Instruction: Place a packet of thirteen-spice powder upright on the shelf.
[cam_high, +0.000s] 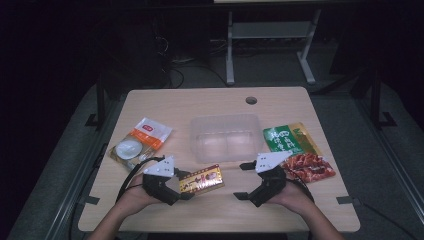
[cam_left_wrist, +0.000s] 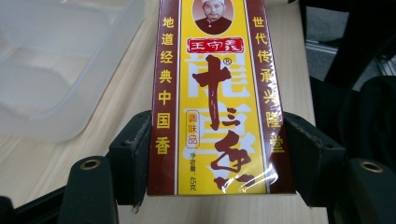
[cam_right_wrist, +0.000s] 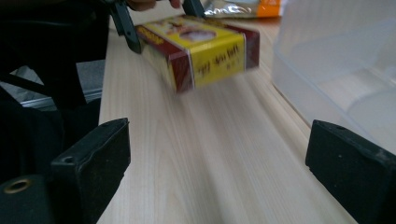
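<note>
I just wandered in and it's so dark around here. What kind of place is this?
Probably a lab or recording workroom, not a kitchen: a lone wooden table lit in a dark room, cables and a metal stand on the floor behind, and handheld grippers, the left gripper clamping a seasoning box.

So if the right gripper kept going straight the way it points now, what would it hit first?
Probably the yellow and red box held in the left gripper: it lies ahead between the right gripper's open jaws, over bare table. The clear plastic container sits just aside; depth is unclear.

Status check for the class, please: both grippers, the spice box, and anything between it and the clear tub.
Left gripper shut on spice box. Right gripper open, empty. Box near clear tub; nothing between them.
</note>
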